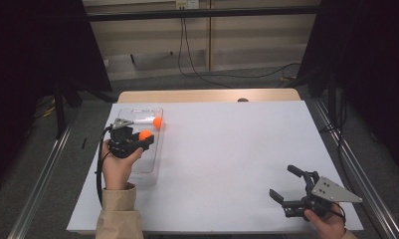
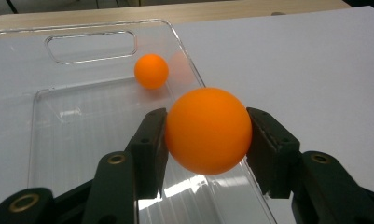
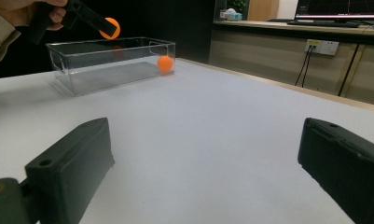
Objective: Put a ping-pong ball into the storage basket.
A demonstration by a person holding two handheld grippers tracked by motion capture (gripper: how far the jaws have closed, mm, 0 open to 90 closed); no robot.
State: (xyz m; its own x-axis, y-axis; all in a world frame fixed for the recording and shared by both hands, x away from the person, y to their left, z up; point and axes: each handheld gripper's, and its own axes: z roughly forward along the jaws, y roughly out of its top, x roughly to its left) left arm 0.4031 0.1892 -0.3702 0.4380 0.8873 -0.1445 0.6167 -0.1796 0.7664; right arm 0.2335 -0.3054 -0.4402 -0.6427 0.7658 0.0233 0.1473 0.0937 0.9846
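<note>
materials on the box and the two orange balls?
Clear box: looks like rigid transparent plastic, glossy; the table shows through its walls and the rims catch highlights. Ball in the left gripper and ball in the box: probably matte, smooth plastic, ping-pong style; even orange, no sharp glints.

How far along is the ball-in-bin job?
Done: one orange ball already lies inside the clear bin, near its far end. In hand: the left gripper is shut on a second ball and holds it above the bin's rim. Left: release that ball into the bin. The right gripper rests open on the white table, holding nothing.
</note>
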